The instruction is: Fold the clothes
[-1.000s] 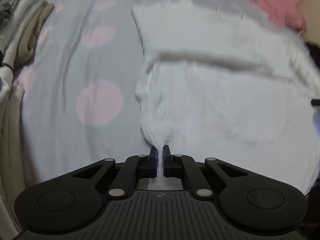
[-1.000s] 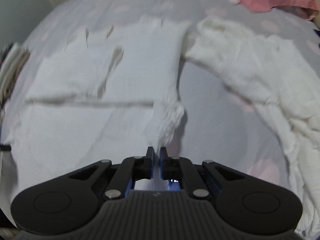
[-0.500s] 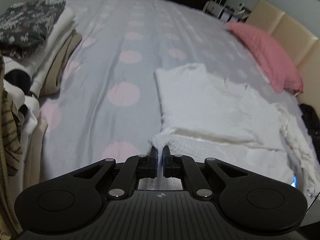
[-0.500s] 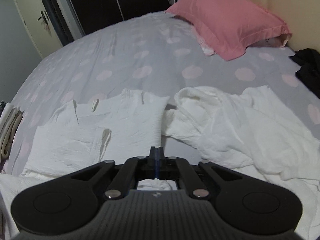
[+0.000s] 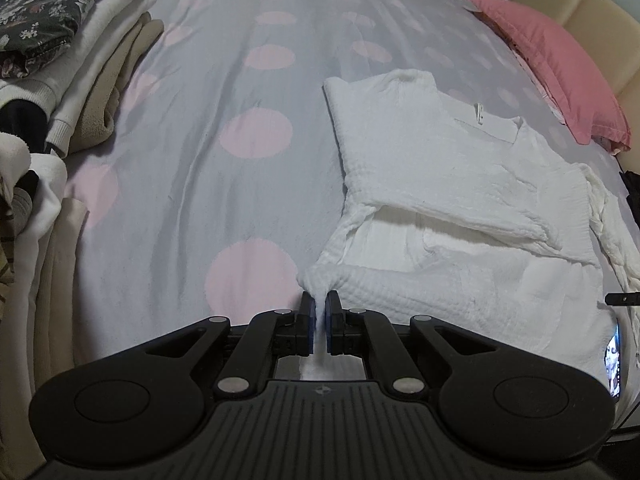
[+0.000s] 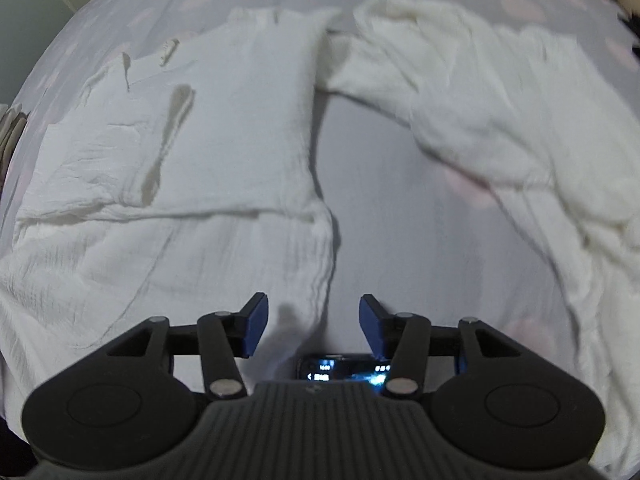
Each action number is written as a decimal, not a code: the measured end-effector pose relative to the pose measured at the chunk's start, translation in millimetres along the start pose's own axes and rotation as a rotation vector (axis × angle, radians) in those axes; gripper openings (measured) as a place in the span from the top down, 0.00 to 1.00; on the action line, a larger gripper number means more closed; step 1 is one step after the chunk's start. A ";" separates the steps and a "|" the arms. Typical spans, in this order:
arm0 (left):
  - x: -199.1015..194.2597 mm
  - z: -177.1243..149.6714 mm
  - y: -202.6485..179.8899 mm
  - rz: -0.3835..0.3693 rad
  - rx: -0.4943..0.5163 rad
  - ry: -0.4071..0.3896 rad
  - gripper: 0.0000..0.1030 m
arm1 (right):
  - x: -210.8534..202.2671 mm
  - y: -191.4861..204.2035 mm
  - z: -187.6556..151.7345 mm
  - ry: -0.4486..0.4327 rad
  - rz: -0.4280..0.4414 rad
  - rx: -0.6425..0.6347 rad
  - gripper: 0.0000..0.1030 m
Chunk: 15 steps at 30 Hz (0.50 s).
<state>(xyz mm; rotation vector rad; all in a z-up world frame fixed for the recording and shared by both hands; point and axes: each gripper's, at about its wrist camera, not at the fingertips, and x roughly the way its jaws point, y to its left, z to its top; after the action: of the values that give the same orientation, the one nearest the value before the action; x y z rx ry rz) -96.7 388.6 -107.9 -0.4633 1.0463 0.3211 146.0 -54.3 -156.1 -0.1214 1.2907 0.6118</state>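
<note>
A white crinkled garment (image 5: 452,208) lies partly folded on the grey bedspread with pink dots (image 5: 224,184). Its top part is folded over the lower part. My left gripper (image 5: 319,312) is shut on the garment's near left corner. In the right wrist view the same garment (image 6: 200,152) lies flat at the left. My right gripper (image 6: 312,320) is open and empty, just above the garment's near right edge.
A second white garment (image 6: 500,120) lies crumpled to the right. A stack of folded clothes (image 5: 52,68) stands at the bed's left edge. A pink pillow (image 5: 560,64) lies by the beige headboard. A lit phone (image 6: 340,368) lies under my right gripper.
My right gripper has opened and let go of the garment's right corner, and now tilts down at the bed. My left gripper still holds its corner.
</note>
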 end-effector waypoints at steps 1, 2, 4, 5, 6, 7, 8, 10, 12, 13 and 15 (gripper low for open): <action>1.3 0.0 -0.1 0.003 0.000 0.003 0.97 | 2.4 0.6 -0.9 0.004 0.019 0.006 0.48; 2.5 0.0 -0.3 0.007 0.000 0.006 0.97 | 4.8 1.4 -1.8 0.007 0.039 0.010 0.48; 4.6 0.6 -0.3 0.012 0.001 0.011 0.97 | 7.2 5.3 -3.3 0.012 0.076 0.003 0.51; 4.9 0.6 -0.5 0.015 0.001 0.012 0.97 | 7.1 8.6 -3.8 0.013 0.094 -0.011 0.63; 5.2 0.6 -0.8 0.017 0.001 0.013 0.97 | 7.3 11.3 -4.6 0.025 0.113 -0.018 0.74; 5.1 0.5 -1.2 0.019 0.002 0.013 0.97 | 7.5 14.0 -5.3 0.038 0.131 -0.025 0.95; 4.9 0.5 -1.6 0.020 0.002 0.013 0.97 | 4.8 16.1 -6.1 0.035 0.137 -0.030 0.94; 3.9 0.4 -1.4 0.022 -0.002 0.011 0.97 | -3.7 19.5 -6.6 0.013 0.136 -0.044 0.94; 2.1 0.7 -1.2 0.018 -0.008 0.006 0.96 | -17.3 19.0 -4.0 -0.032 0.135 -0.044 0.95; -0.3 1.1 -1.0 0.016 -0.010 -0.003 0.96 | -25.4 17.7 -2.1 -0.062 0.134 -0.031 0.95; -5.2 1.9 -0.6 0.012 -0.013 -0.023 0.96 | -41.4 15.7 3.1 -0.121 0.133 -0.004 0.95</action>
<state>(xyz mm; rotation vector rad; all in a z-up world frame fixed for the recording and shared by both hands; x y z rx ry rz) -97.4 388.9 -102.4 -0.4641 1.0259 0.3434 135.1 -54.6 -113.1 -0.0016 1.1870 0.7252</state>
